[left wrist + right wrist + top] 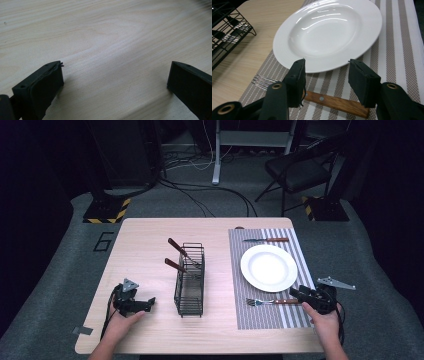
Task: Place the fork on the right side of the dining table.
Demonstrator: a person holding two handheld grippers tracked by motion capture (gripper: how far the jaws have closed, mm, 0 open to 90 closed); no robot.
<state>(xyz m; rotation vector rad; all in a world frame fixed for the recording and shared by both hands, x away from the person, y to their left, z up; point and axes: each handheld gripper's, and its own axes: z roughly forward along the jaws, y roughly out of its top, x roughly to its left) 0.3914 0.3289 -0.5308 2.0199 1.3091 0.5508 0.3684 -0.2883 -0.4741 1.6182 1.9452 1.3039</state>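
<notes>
A fork [272, 301] with a wooden handle lies on the striped placemat [260, 317], on the near side of a white plate [269, 267]. My right gripper [295, 294] hovers open at the fork's handle end. In the right gripper view its jaws straddle the handle [332, 101] from above, the tines [262, 82] pointing left and the plate [329, 32] just beyond. A wooden-handled knife [267, 240] lies past the plate. My left gripper [150, 301] rests open at the table's near left, with bare wood between its jaws in the left gripper view [115, 72].
A black wire basket [190, 285] stands mid-table holding two wooden-handled utensils [176, 245], leaning left. The same basket [229, 32] sits at the upper left of the right gripper view. Beyond the table's far edge are a folding chair [300, 170] and floor cables.
</notes>
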